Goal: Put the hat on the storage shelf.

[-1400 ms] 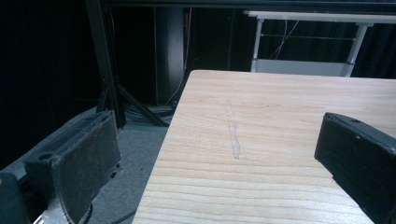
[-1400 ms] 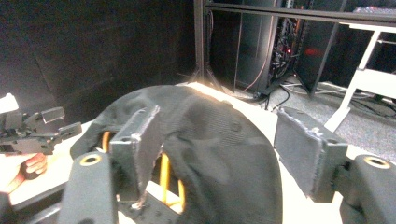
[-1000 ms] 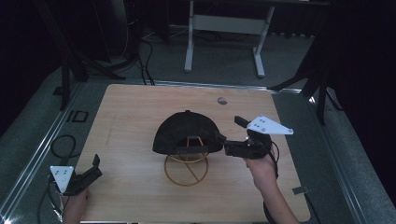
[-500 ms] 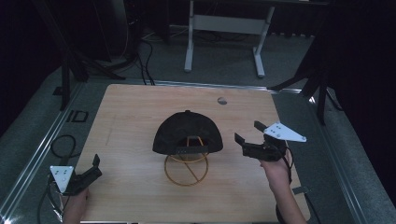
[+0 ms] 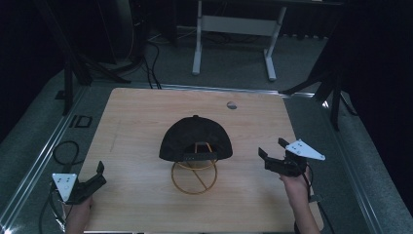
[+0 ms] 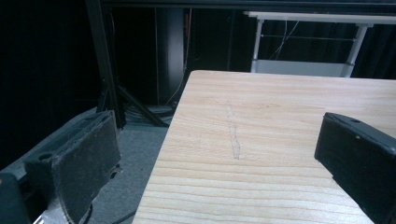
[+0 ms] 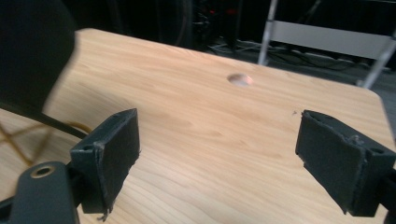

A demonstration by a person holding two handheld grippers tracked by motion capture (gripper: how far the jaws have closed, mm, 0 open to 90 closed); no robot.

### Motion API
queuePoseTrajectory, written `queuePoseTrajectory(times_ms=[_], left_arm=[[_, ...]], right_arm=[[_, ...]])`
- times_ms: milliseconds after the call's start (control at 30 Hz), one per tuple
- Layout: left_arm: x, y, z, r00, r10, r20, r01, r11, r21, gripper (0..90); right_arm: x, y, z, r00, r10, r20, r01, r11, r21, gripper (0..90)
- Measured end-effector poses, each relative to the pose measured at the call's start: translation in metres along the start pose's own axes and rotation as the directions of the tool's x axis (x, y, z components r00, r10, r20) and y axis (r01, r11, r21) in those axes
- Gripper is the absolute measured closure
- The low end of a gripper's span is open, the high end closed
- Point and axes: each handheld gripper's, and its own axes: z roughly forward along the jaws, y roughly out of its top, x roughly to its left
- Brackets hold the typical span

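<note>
Black cap (image 5: 196, 138) sits centre of table (image 5: 131, 112), perched on a gold wire stand (image 5: 194, 176) whose ring base shows at the cap's 6 o'clock; back strap faces me. Cap looks seated on the stand, roughly level, nothing touching it. R gripper (image 5: 273, 151) is at cap's 3–4 o'clock, near but apart from it, jaws spread wide and empty; the right gripper view confirms, pads (image 7: 116, 149) released w/ bare wood between them, cap edge (image 7: 32, 56) at 10 o'clock of that frame, blurred. L gripper (image 5: 100, 174) is parked at table's 7–8 o'clock corner, well apart from cap, jaws also released, holding nothing; the left gripper view looks along the table's edge. Small round hole (image 5: 232, 105) in tabletop at cap's 1 o'clock. My read: placement of cap on stand appears done, both hands clear. What's left, if anything: minor straightening; can't tell from here whether cap is fully centred on the wire.
</note>
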Motion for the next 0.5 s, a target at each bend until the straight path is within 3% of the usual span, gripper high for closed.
queuePoseTrajectory(times_ms=[267, 433, 500], left_arm=[[0.0, 0.0, 0.0, 1.0, 0.0, -0.001, 0.0, 1.0, 0.001, 0.5], [0.0, 0.0, 0.0, 1.0, 0.0, -0.001, 0.0, 1.0, 0.0, 0.5], [0.0, 0.0, 0.0, 1.0, 0.0, -0.001, 0.0, 1.0, 0.0, 0.5]], right_arm=[[-0.023, -0.037, 0.0, 0.9959, 0.034, 0.083, -0.038, 0.998, 0.044, 13.5], [-0.032, -0.051, -0.003, 0.9921, 0.028, 0.122, -0.038, 0.996, 0.077, 13.5], [-0.035, -0.056, -0.006, 0.9889, 0.038, 0.144, -0.047, 0.997, 0.065, 13.5]])
